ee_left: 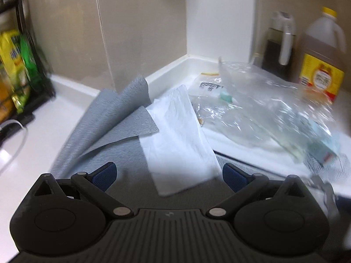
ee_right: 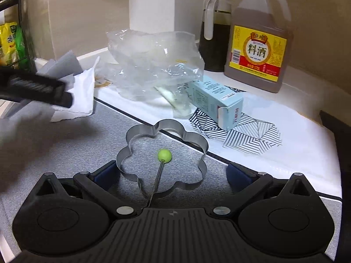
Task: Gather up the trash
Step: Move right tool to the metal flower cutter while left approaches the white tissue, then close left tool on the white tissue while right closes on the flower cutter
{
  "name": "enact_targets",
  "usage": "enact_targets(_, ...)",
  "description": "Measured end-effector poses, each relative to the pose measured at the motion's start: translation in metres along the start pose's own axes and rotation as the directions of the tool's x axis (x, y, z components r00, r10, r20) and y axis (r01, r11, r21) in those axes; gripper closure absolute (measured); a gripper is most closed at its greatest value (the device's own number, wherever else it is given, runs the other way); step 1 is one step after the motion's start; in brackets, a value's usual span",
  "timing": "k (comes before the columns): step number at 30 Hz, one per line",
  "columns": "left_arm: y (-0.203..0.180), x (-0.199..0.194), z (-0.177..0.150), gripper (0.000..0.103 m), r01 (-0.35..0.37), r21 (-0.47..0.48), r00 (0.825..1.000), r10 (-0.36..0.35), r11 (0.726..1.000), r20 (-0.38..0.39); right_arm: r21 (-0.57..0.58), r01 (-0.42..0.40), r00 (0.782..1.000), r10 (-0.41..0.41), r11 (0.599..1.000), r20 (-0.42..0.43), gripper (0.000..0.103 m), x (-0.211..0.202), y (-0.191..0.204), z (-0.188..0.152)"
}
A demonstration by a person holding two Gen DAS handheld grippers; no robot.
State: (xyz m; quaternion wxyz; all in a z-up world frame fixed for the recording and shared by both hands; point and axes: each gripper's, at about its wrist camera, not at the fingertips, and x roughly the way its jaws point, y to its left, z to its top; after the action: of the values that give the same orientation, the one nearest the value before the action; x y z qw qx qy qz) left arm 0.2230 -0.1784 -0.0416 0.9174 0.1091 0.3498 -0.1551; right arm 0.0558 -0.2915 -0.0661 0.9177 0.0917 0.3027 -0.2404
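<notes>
My left gripper [ee_left: 170,175] is open, and the near end of a white paper tissue [ee_left: 175,135] lies on the mat between its blue pads, touching neither. In the right wrist view that gripper [ee_right: 63,94] hovers over the same tissue [ee_right: 83,96]. A crumpled clear plastic bag [ee_left: 252,100] [ee_right: 153,65] lies further back, with a light blue carton [ee_right: 217,100] on its side against it. My right gripper [ee_right: 172,175] is open low over a flower-shaped metal ring [ee_right: 131,135] whose green ball handle [ee_right: 164,155] sits in its middle.
A folded grey cloth [ee_left: 109,120] lies left of the tissue. A cooking wine jug [ee_right: 258,50] and a dark bottle [ee_right: 215,32] stand at the back wall. A black rack with yellow and green packets [ee_left: 17,61] is on the left. A white patterned mat [ee_right: 252,135] lies beside the grey mat [ee_right: 76,149].
</notes>
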Motion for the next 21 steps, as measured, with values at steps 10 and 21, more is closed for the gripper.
enact_targets(10,-0.004,0.047,-0.001,0.000,0.021,-0.035,0.998,-0.023,0.999,-0.056,0.007,0.001,1.000,-0.001,1.000,0.001,0.000,0.001,-0.001,0.000)
enact_targets(21,0.005,0.050,-0.005,0.000,0.035,-0.035,0.999,-0.035,0.999,0.000,0.013,-0.001,1.000,0.001,1.000,0.001,0.000,0.001,-0.002,0.001)
